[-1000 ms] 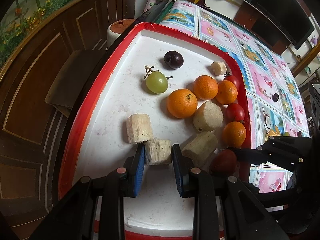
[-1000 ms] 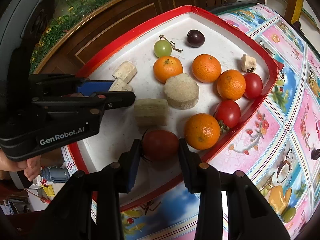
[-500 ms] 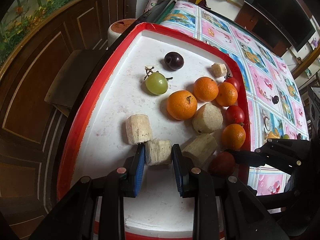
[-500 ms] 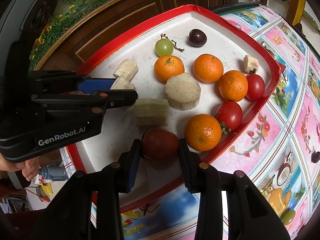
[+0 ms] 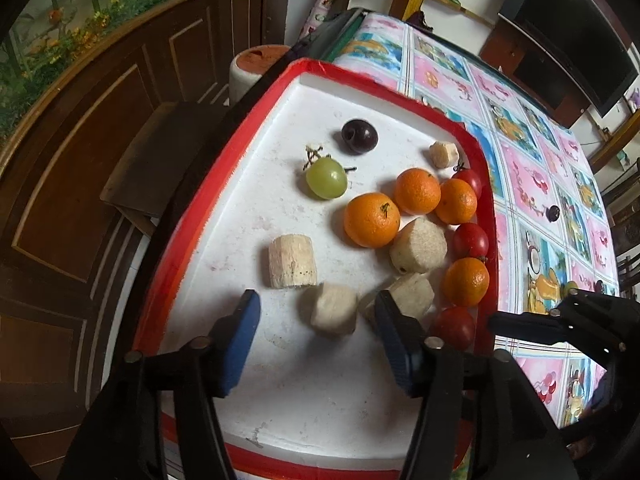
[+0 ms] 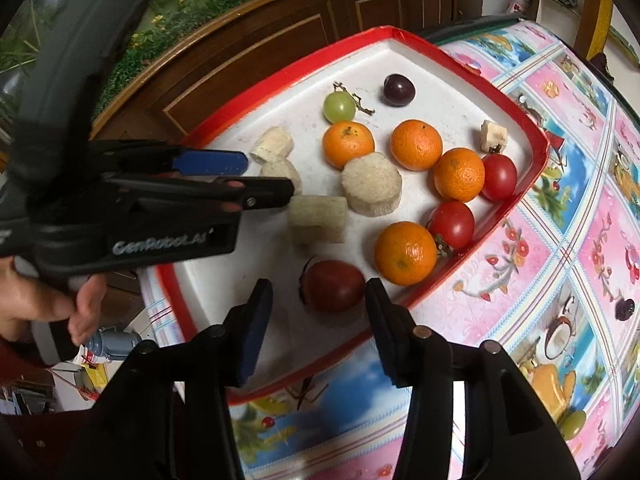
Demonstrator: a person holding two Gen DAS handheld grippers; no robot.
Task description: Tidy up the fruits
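Both tools have just opened: left tool (image 5: 316, 344) releases the pale chunk (image 5: 334, 314), right tool (image 6: 316, 316) frees the dark tomato (image 6: 334, 286), each now resting on the tray (image 5: 192, 216) beside its kind.

Both hand-held grippers (image 5: 316, 336) (image 6: 318, 320) just opened.

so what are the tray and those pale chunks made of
The tray looks like white foam, matte and pitted, its red rim apparently tape. The pale chunks look like peeled sugarcane, fibrous and dry with speckled cut ends, though I can't be sure.
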